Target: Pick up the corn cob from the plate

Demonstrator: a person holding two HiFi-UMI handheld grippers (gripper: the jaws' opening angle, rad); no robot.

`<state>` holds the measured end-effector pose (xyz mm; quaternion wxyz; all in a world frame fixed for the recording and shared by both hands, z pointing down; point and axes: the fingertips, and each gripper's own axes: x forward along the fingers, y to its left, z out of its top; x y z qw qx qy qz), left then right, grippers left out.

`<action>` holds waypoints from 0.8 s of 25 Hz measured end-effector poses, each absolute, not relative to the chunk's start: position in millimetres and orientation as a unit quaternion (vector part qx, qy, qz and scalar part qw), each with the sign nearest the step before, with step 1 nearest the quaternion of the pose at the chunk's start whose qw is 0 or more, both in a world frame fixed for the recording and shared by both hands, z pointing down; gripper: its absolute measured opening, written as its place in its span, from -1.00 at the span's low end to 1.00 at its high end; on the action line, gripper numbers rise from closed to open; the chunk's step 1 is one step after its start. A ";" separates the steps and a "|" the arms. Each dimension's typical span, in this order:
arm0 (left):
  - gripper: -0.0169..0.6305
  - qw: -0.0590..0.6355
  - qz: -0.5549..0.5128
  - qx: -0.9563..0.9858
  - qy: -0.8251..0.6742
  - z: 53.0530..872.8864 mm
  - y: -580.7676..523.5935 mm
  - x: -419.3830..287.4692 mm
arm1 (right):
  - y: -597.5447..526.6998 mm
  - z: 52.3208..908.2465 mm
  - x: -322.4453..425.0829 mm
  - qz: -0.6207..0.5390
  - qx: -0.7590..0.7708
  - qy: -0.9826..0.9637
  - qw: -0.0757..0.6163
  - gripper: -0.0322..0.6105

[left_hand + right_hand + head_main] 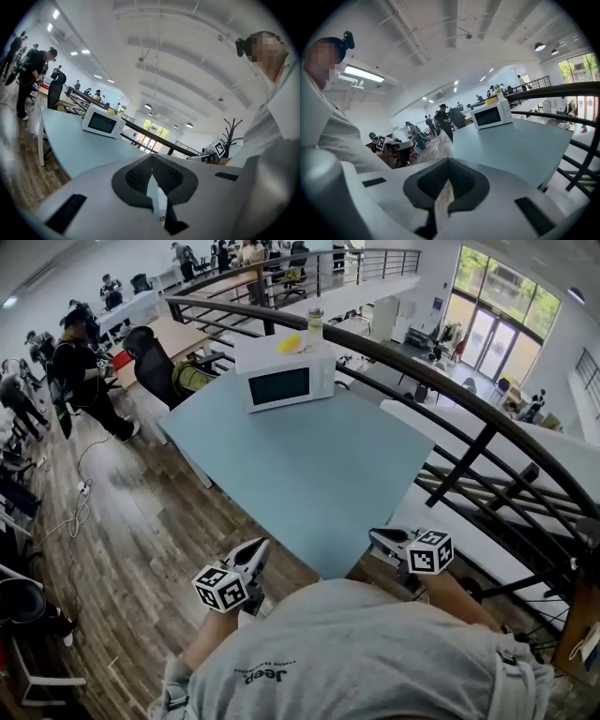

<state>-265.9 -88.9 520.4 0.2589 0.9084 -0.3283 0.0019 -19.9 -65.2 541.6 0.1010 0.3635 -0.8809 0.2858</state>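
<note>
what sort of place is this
Probably an open-plan office or lab, up on a mezzanine: people at desks, a railing over a lower floor, a microwave on a table.

the only readable print is "jeep", seen upside down on the person's grey shirt (375, 662).

A big pale blue worktop (309, 474) stands on a brown wooden floor (122, 540). A white microwave (281, 382) sits at its far end. A black railing (431, 381) curves along the right side. Tall windows (487, 324) let in daylight far off. Long lights (363, 73) shine under the white ceiling (187, 56). People (80, 367) stand by desks at the left, near a black chair (150, 357).
</note>
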 end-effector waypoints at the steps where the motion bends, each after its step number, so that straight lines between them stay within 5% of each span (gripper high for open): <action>1: -0.89 0.259 0.005 0.907 -0.332 519.8 -94.6 -258.2 | -71.4 541.9 -12.3 0.287 0.360 -0.882 0.099 -0.87; 20: -0.89 0.213 0.030 0.872 -0.439 464.2 -207.9 -140.5 | -246.7 550.9 120.9 0.295 0.283 -0.912 0.031 -0.87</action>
